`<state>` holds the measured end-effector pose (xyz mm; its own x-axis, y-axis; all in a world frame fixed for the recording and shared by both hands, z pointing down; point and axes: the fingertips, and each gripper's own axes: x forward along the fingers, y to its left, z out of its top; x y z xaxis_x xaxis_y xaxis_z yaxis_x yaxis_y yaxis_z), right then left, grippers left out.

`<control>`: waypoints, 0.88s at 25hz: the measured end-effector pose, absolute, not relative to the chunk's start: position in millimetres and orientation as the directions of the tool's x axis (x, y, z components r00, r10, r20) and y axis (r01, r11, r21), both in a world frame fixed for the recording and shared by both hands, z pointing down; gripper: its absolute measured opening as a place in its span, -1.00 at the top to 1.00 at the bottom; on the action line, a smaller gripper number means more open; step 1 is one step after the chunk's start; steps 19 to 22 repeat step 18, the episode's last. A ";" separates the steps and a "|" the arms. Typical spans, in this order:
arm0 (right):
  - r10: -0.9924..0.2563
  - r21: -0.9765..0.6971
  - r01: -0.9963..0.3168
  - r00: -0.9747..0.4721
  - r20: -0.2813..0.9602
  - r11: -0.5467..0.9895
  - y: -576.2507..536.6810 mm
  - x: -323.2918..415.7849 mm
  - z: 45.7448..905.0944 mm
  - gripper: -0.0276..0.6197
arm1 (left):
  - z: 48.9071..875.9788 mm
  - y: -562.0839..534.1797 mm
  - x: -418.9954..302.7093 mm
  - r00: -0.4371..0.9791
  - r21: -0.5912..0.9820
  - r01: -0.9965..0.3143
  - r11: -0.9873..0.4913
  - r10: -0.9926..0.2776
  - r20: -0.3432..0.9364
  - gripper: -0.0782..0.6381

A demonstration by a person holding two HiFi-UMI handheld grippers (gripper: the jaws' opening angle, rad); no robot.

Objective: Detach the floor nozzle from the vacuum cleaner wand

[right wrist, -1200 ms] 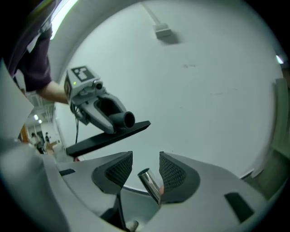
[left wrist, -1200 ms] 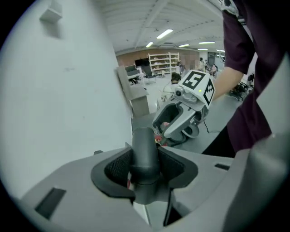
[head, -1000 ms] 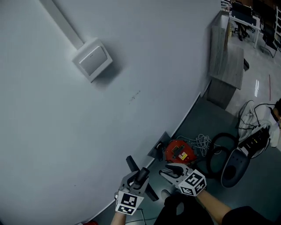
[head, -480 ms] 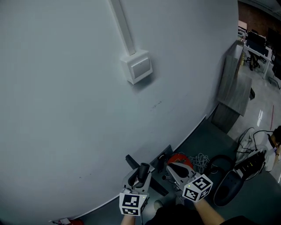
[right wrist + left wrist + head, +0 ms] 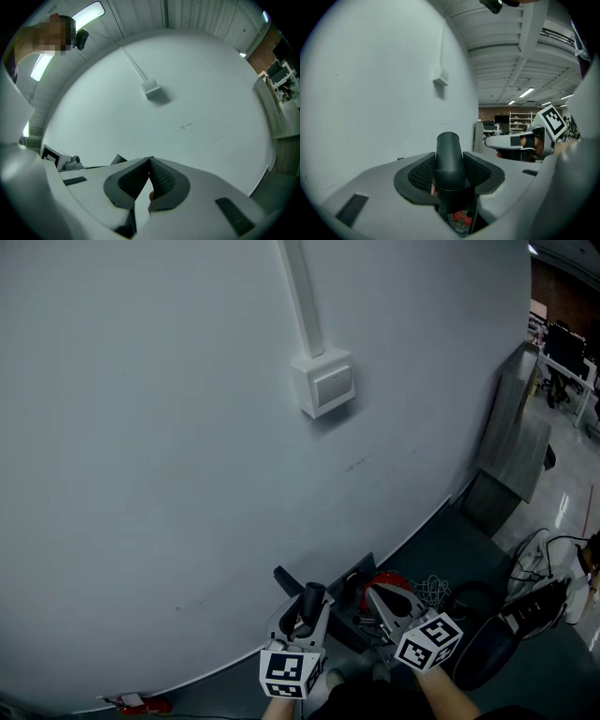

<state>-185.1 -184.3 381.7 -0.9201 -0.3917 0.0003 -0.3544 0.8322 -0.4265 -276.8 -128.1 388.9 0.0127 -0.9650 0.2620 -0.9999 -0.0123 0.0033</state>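
Dark-grey wand tube point(image 5: 449, 145): clamping in left gripper point(image 5: 450, 171), likely steadying it for nozzle pull-off; holding right gripper point(image 5: 150, 168) pinched closed, empty.

The wand point(image 5: 312, 592) is mostly hidden (behind the left hand-held gripper point(image 5: 305, 608)).

left gripper point(image 5: 303, 607): held low at the bottom of the head view, pointed away from the body, with its marker cube point(image 5: 289, 673) closest to the camera
left jaws: set fairly wide and clamped on a dark wand point(image 5: 449, 159), with the ribbed pads pressed onto both sides of it
right gripper point(image 5: 379, 594): kept just to the right of the left one and angled slightly toward it
right jaws: shut all the way, pads met at the tips, nothing caught between them
right forearm point(image 5: 457, 688): seen coming in from the bottom edge, bare below a dark sleeve
spacing: the two grippers are held side by side, near each other but not touching
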 end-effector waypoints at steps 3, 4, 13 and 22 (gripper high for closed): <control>-0.384 -0.428 -0.348 -0.923 0.001 0.834 -182.3 -186.2 385.2 0.86 | 391.1 -126.2 -277.9 0.004 0.008 -1.000 -0.001 -0.966 0.259 0.27; -0.381 -0.430 -0.345 -0.925 0.001 0.835 -181.5 -186.4 386.6 0.86 | 391.6 -125.4 -278.1 0.002 0.011 -1.000 0.001 -0.966 0.258 0.27; -0.390 -0.428 -0.350 -0.921 -0.005 0.833 -180.5 -183.3 386.7 0.86 | 388.3 -121.8 -272.5 0.023 0.011 -1.000 -0.021 -0.971 0.239 0.27; -0.398 -0.430 -0.360 -0.917 0.000 0.828 -178.8 -181.0 389.2 0.86 | 388.3 -118.2 -270.6 0.033 0.021 -0.999 -0.029 -0.971 0.235 0.27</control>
